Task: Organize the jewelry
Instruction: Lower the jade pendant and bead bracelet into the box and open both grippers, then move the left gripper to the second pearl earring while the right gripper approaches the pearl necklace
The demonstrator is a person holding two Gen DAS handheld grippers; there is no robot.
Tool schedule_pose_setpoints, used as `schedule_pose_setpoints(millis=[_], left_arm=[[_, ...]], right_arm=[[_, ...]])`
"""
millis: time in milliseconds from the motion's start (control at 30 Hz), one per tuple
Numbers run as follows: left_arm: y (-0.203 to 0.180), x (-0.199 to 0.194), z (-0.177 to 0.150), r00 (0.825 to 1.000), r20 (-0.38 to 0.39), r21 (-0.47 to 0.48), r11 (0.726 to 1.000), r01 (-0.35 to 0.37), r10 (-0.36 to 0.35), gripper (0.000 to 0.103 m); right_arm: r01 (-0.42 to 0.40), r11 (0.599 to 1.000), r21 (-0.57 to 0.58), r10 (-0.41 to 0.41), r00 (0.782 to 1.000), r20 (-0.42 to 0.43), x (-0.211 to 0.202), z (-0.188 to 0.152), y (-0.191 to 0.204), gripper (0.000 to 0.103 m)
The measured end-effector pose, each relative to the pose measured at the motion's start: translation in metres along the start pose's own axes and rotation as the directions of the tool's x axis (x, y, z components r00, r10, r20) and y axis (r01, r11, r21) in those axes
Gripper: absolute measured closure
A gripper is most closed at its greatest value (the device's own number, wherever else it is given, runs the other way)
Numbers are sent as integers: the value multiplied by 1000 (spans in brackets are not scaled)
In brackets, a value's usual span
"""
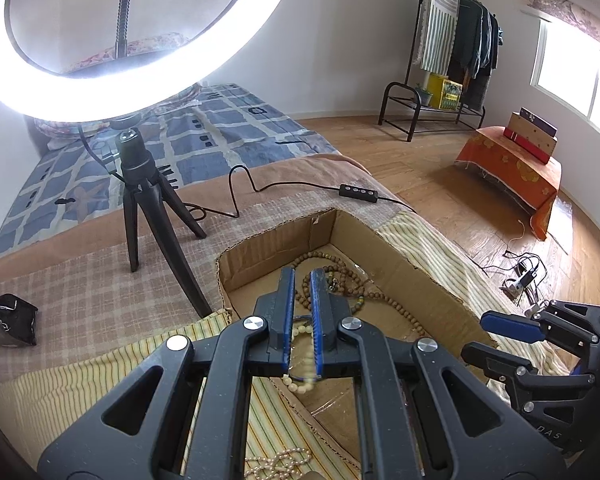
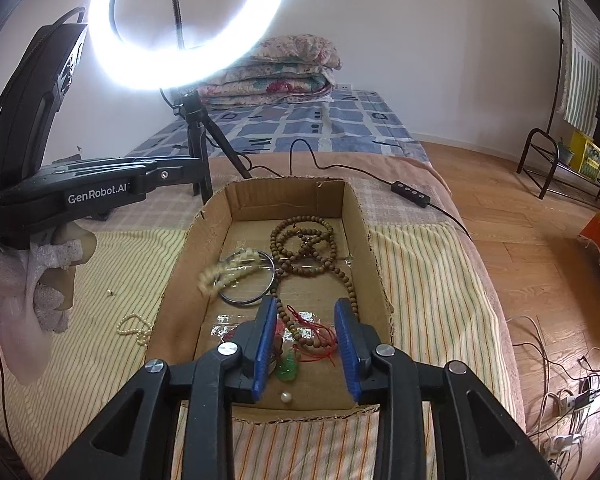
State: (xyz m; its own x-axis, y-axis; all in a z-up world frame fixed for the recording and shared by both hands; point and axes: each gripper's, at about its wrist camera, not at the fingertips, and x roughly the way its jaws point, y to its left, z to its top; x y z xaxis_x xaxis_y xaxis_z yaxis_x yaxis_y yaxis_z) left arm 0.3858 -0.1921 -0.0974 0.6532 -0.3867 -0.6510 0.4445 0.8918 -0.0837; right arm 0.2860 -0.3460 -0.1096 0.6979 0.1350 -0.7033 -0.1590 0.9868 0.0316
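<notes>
My left gripper over cardboard box, jaws pinched nearly together, cream bead bracelet hanging between blue pads; in right view it blurs, so whether it is gripped I cannot tell for sure. My right gripper part open, nothing held, above red cord charm. Already in box: wooden bead necklace, dark bangle, green pendant, loose pearl. Left outside: pearl strand on striped cloth. Judge task mostly done.
</notes>
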Motion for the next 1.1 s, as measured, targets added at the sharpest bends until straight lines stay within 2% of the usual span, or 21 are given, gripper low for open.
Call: schedule_pose_setpoints(millis=[67,200,367,400,467,567,667,867,1100], left_arm=[[0,-3,0,1000,2,-2,1000,-1,1,98],[2,-9,-1,1000,7,-8,1000,-2,2,97],[7,-22,-2,1000,11,-2,1000,-7,7,96],[8,-26,-3,1000,13,-1,1000,-9,9,93],[13,-35,-4,1000,21,-8,1000,-4,4,73],[23,-49,-5,999,38,-28,1000,-3,5,58],[35,-63,-7,999,52,-50,999,-8,10,47],[62,-88,-21,997,71,-42,999,-18,21,47],[96,-102,-47,997,46,-50,997,-55,58,47]], right_arm=[[6,1000,0,-6,1000,5,-2,0,0,65],[4,1000,-6,-4,1000,7,-7,-2,3,62],[4,1000,-14,-3,1000,29,-17,-4,13,43],[3,1000,-19,-3,999,33,-19,-4,15,40],[3,1000,-30,-2,999,44,-24,-5,21,34],[3,999,-46,0,998,57,-32,-7,30,27],[-6,998,-56,10,998,65,-38,-9,38,24],[-43,995,-90,50,996,69,-48,-15,64,24],[-87,988,-131,96,993,62,-51,-24,93,24]])
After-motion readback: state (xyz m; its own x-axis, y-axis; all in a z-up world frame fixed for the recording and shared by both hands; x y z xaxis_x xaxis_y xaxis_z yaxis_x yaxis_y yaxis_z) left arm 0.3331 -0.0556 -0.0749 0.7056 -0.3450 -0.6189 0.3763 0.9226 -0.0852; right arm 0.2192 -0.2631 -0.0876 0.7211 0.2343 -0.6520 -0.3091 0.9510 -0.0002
